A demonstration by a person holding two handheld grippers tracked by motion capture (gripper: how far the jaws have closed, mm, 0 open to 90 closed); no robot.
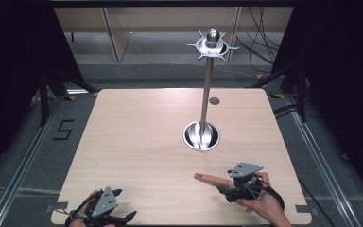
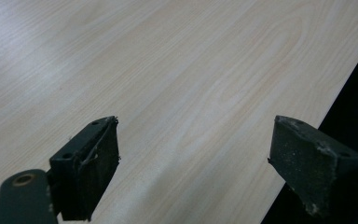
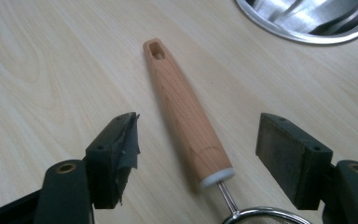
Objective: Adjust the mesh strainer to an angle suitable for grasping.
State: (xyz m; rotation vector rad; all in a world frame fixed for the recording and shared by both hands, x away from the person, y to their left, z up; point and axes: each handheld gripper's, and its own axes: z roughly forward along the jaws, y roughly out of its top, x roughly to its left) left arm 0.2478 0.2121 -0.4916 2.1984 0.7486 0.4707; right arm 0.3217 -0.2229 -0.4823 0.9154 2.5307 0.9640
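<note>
A small strainer lies on the wooden table (image 1: 137, 142), its light wooden handle (image 3: 184, 112) pointing away from my right gripper (image 3: 200, 140). That handle (image 1: 210, 179) has a hanging slot at its far end, and the metal mesh rim (image 3: 261, 215) shows at the bottom edge. The right gripper (image 1: 228, 185) is open, with its jaws on either side of the handle and a gap on both sides. At the table's near left corner my left gripper (image 1: 125, 204) is open over bare wood, with nothing between the jaws (image 2: 193, 140).
A tall metal stand rises from a round steel base (image 1: 201, 135) at the table's middle right. Its pole (image 1: 207, 94) carries a ring of hooks (image 1: 212, 46) on top. The base rim (image 3: 307, 18) lies just beyond the handle. Dark floor and cables surround the table.
</note>
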